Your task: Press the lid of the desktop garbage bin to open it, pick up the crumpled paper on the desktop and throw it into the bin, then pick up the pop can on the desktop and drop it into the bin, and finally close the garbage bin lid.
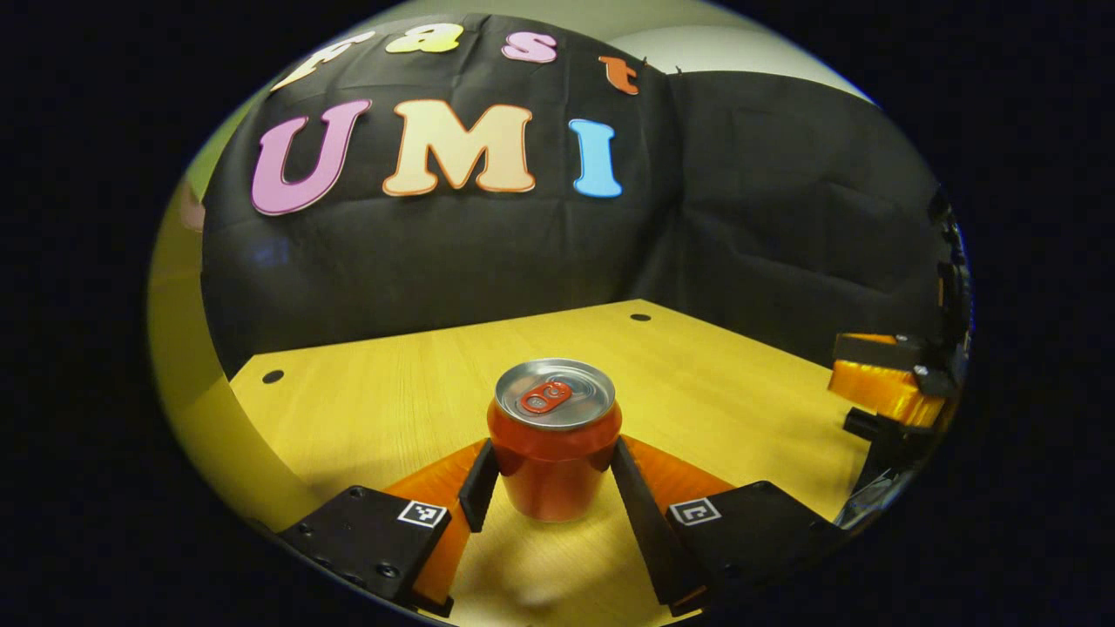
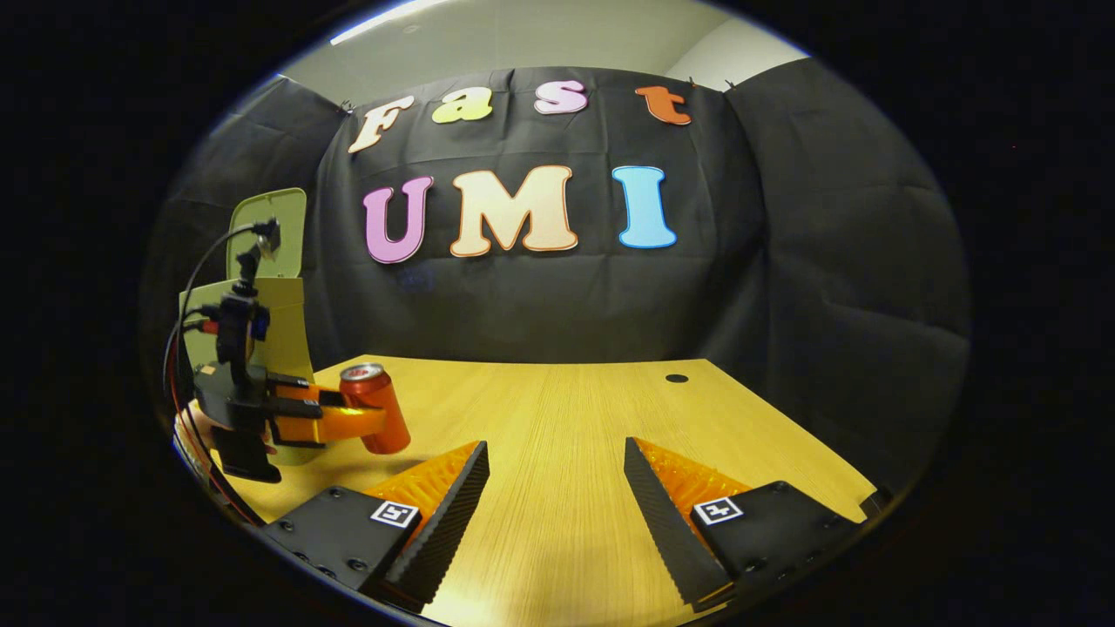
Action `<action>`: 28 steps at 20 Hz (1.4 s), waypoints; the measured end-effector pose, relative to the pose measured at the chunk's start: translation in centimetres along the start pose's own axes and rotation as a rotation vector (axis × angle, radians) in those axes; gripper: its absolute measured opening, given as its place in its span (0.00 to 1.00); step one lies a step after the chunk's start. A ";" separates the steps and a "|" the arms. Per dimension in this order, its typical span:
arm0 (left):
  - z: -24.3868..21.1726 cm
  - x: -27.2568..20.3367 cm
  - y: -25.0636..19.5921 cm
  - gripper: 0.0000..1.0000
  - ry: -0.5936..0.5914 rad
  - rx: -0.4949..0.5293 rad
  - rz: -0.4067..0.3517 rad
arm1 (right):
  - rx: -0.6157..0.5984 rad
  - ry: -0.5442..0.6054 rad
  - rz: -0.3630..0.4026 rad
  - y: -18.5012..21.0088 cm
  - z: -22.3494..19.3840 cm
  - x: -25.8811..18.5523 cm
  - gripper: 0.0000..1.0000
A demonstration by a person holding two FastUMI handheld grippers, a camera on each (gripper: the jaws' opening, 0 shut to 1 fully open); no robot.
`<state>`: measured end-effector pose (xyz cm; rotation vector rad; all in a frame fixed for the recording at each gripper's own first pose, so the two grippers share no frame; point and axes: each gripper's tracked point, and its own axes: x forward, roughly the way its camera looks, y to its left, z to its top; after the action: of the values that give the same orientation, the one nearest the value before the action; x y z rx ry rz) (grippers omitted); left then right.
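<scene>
A red pop can (image 1: pixel 554 440) with a silver top stands between the fingers of my left gripper (image 1: pixel 549 466), and both fingers press on its sides. In the right gripper view the can (image 2: pixel 376 409) leans a little in the left gripper (image 2: pixel 361 424), just above the wooden table, with a shadow under it. Right behind it stands the pale green bin (image 2: pixel 283 335) with its lid (image 2: pixel 266 231) raised upright. My right gripper (image 2: pixel 557 475) is open over bare table, with nothing between its fingers. It also shows in the left gripper view as the right gripper (image 1: pixel 880 383) at the far right.
The wooden table (image 2: pixel 557 409) runs back to the black cloth wall. Small round holes (image 1: pixel 273 376) (image 2: pixel 676 378) sit near its far edge. The bin's wall (image 1: pixel 174 348) curves along the left edge of the left gripper view. A cable and a person's hand show behind the left gripper.
</scene>
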<state>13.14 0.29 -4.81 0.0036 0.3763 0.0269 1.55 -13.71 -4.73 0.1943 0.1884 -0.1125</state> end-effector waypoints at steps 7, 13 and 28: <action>10.3 -5.7 -2.2 0.77 -0.089 -0.001 -0.067 | -0.011 0.025 0.020 1.0 -1.0 0.7 0.98; 18.6 -11.9 2.5 0.76 -0.197 0.117 0.066 | -0.019 0.044 0.065 3.2 -1.6 1.7 0.98; 16.0 -22.8 19.0 0.77 -0.121 0.022 0.396 | 0.028 0.026 0.057 2.1 -0.7 1.2 0.98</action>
<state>-2.72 18.66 18.60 0.1011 0.2501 0.4121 2.83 -11.63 -5.25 0.2293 0.2068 -0.0565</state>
